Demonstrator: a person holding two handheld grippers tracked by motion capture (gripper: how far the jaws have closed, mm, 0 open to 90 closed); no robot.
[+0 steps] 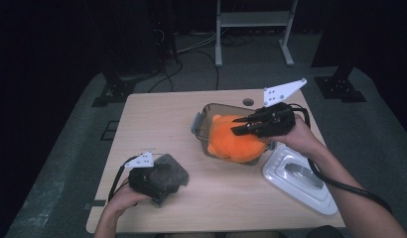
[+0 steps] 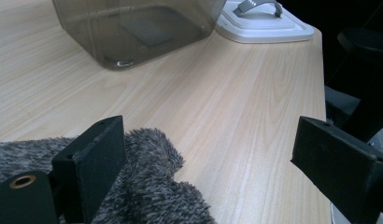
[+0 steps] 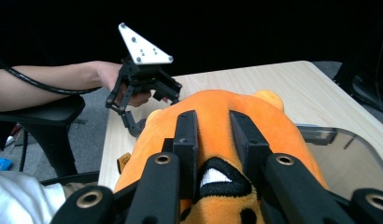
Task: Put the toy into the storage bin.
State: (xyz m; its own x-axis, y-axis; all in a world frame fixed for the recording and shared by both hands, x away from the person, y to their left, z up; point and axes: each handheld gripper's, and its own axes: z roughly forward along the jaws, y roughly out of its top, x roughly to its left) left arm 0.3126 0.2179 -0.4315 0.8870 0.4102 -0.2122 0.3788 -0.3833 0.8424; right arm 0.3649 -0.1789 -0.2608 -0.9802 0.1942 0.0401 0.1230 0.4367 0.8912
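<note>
Orange plush toy (image 1: pixel 235 140) sits partly inside the clear bin (image 1: pixel 201 125), clenched at its top by your right gripper (image 1: pixel 239 128). Bin lies directly below. Your left gripper (image 1: pixel 164 184), fingers released, rests beside grey fur cloth (image 1: pixel 170 169) on the desk (image 1: pixel 162 119).

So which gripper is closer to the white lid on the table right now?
Right. The right gripper is over the bin, clamped on the orange plush beside the white lid; the left gripper sits across the table by grey fabric.
</note>
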